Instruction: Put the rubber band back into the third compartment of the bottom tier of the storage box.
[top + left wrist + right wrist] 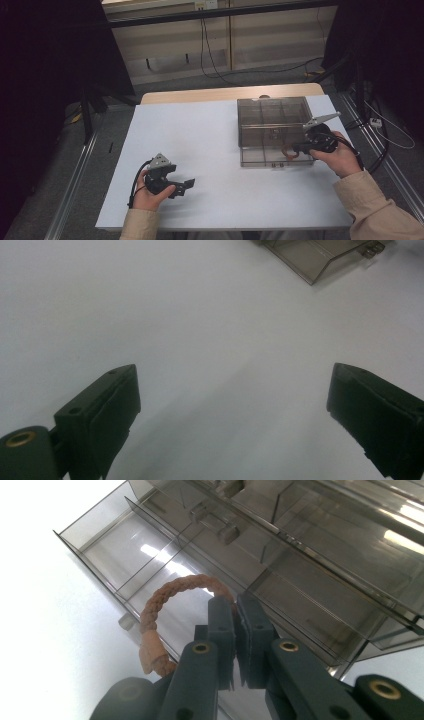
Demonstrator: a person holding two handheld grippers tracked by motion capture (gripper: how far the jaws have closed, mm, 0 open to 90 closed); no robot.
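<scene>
A clear smoky plastic compartment box (272, 102) lies open on the white table, its lid (260, 156) folded toward the near side. My right gripper (296, 148) hovers over the near right part of the box, shut on a brown braided loop (287, 152). In the right gripper view the braided loop (172, 594) curves left from the closed jaws (235, 605), over the box's dividers (150, 562). My left gripper (189, 185) rests low at the table's near left, jaws wide open with nothing between them. Its fingers (102, 405) frame bare table, with a corner of the box (320, 257) far off.
The white tabletop (200, 140) stretches between the two hands. Cables (215, 60) run across the floor behind the table, and dark stands (87, 110) flank it on both sides. A small dark item (274, 133) sits in a middle compartment of the box.
</scene>
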